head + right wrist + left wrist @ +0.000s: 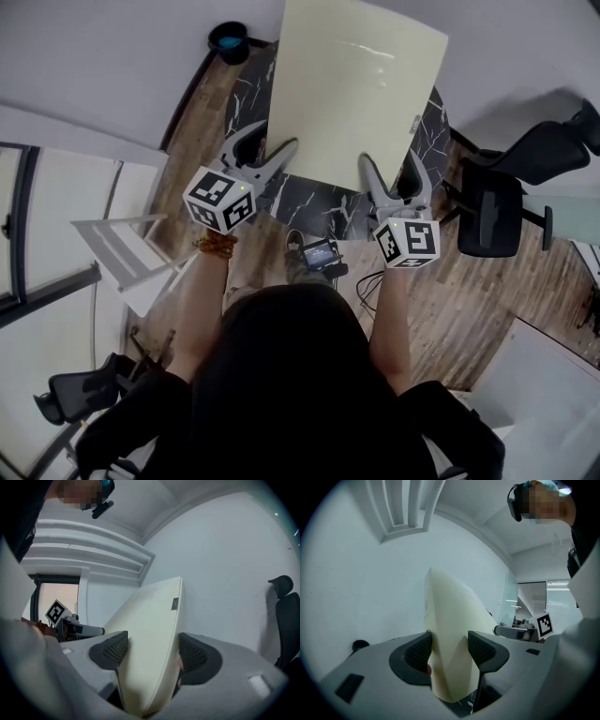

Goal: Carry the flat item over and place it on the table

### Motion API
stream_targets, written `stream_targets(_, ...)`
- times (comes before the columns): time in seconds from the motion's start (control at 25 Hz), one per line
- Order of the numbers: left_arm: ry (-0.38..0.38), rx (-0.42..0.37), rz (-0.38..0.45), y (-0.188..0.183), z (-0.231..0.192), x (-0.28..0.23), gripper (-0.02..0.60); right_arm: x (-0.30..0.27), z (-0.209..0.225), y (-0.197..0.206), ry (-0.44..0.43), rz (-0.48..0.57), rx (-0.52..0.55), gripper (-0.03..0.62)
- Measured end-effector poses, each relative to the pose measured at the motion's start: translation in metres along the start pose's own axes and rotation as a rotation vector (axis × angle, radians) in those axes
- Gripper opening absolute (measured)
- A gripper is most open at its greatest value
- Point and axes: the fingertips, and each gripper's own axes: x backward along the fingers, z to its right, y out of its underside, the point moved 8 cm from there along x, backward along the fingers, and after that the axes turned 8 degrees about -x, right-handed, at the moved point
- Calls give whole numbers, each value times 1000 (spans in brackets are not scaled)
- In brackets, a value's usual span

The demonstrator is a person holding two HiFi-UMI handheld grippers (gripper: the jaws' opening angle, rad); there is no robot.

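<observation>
— How far along are you?
— I'm clamping my left gripper [449,651] and right gripper [152,654] on the near edge of the cream board [352,89], holding it raised over the dark marble table [309,202].
— Not down yet?
— No. I'm judging that lowering it flat and letting go are what's left.
</observation>
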Motion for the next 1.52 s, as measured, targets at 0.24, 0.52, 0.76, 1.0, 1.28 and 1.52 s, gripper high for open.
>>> stream_targets(0.24, -6, 34, -22, 14, -1, -7, 236, -4, 9, 14, 8, -30, -53, 337)
stream_targets(0.52, -13, 71, -54, 28, -10, -13, 236, -11, 14, 31, 14, -63, -95, 337)
stream_targets(0.76, -19, 109, -84, 46, -16, -16, 236, -17, 18, 48, 22, -97, -131, 337)
stream_targets(1.0, -16, 136, -120, 63, -21, -23, 236, -20, 24, 65, 37, -134, -150, 337)
stream_targets(1.28, -10, 169, -163, 82, -25, -33, 236, -24, 33, 84, 54, -181, -180, 337)
stream_targets(1.52, -9, 186, -192, 95, -28, -37, 238, -26, 37, 99, 59, -211, -198, 337)
